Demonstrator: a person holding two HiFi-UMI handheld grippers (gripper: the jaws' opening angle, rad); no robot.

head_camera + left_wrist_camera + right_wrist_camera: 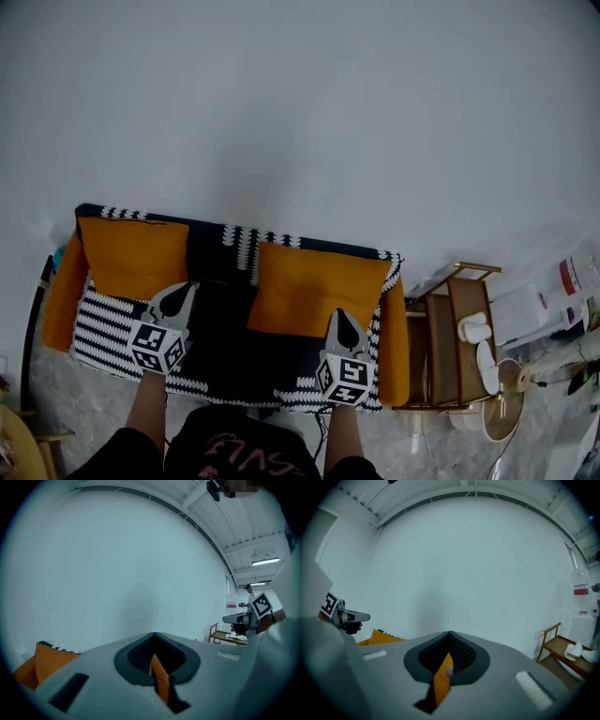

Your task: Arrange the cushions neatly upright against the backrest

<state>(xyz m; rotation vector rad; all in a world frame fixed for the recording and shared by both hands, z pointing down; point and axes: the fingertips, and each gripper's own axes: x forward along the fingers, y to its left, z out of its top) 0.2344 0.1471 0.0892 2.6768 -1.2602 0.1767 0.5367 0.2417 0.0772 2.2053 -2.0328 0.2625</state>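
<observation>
A sofa (pixel 225 361) with a black-and-white cover and orange arms stands against a white wall. Two orange cushions lean on its backrest: the left cushion (pixel 131 255) and the right cushion (pixel 314 289). My left gripper (pixel 183 291) is at the left cushion's lower right corner. My right gripper (pixel 339 317) is at the right cushion's lower edge. In the left gripper view the shut left gripper (pixel 157 667) pinches a strip of orange fabric (pixel 161 679). The right gripper (pixel 445 667) likewise pinches orange fabric (pixel 441 681).
A wooden side table (pixel 448 347) with white items stands right of the sofa, with water bottles (pixel 572 281) and clutter beyond it. A round wooden thing (pixel 17 441) is at the lower left. A person (pixel 249 592) stands far off.
</observation>
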